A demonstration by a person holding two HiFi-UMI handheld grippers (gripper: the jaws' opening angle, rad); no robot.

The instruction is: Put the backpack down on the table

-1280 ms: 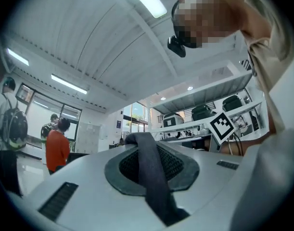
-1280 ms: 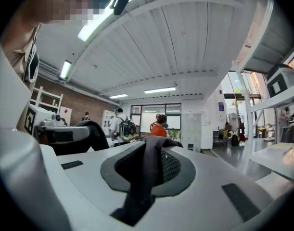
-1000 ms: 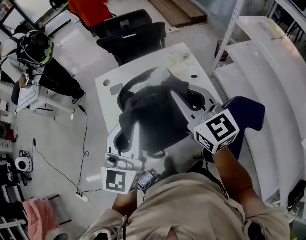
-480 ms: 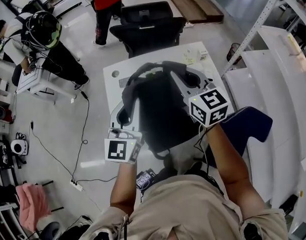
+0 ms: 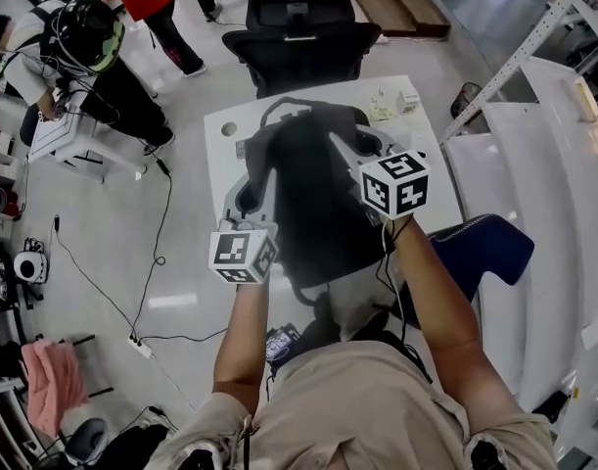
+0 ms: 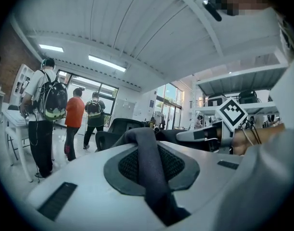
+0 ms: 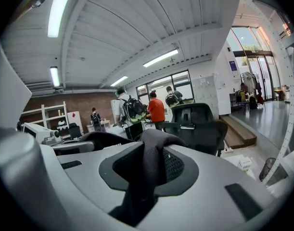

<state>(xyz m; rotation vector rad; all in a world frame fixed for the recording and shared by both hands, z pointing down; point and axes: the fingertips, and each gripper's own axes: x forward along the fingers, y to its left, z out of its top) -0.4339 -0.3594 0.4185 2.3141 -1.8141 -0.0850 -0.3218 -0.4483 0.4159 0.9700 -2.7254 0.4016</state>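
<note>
Left gripper (image 5: pixel 245 204), at centre-left of the head view, is closed nearly all the way on the left strap (image 6: pixel 149 162), which runs dark and narrow up out of the gap between your jaws. Across the frame, your right gripper (image 5: pixel 372 150) has the right strap (image 7: pixel 154 167) between its jaws. They have just been opening a little, yet the pads look to be pressing on the webbing.

You appear to be in the lowering step. The backpack (image 5: pixel 313 204) hangs or lies between your two grippers over the white table (image 5: pixel 220 150), in the middle of the head view. Whether its base already bears on the tabletop cannot be told from here.

Your next move, as I judge it, calls for letting the bag's weight settle fully on the table, then opening both sets of jaws evenly so that neither strap snags.

As for the bag itself, it is charcoal black and soft-sided. It sags rather than holding its shape, and it covers most of the tabletop.
</note>
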